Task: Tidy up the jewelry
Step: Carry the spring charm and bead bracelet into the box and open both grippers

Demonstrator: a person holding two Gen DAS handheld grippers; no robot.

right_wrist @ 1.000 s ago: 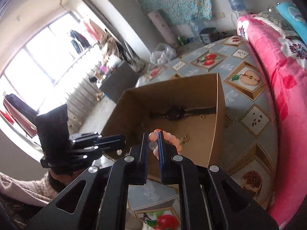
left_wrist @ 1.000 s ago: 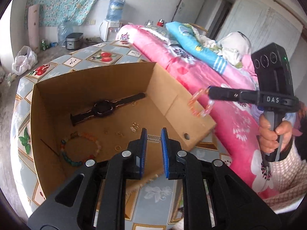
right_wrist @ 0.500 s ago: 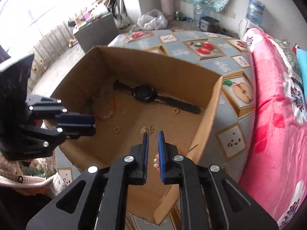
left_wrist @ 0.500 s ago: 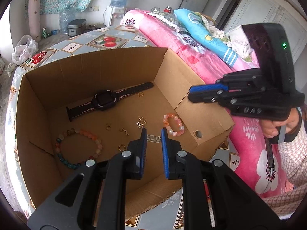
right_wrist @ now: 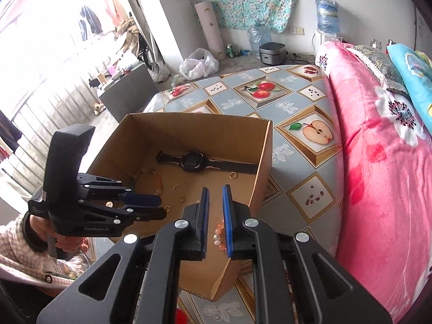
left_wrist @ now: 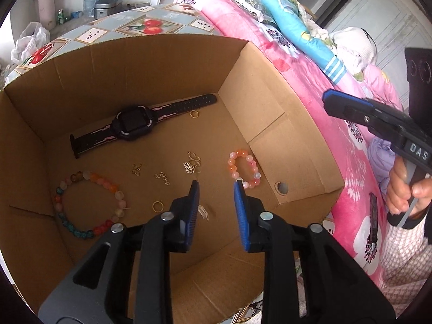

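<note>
The pink bead bracelet (left_wrist: pixel 244 168) lay free on the floor of the cardboard box (left_wrist: pixel 272 124), right of centre in the left wrist view, near the black watch (left_wrist: pixel 135 122) and the multicoloured bracelet (left_wrist: pixel 89 205). The left gripper (left_wrist: pixel 216 189) hovered low over the box, jaws parted and empty. The right gripper (right_wrist: pixel 215 191), at lower centre of its own view, stood slightly open above the box, gripping nothing.

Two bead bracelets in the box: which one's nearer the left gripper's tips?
The small pink bracelet, beside the left gripper's right fingertip. The larger multicolour bracelet lies farther off at the box's left.
</note>
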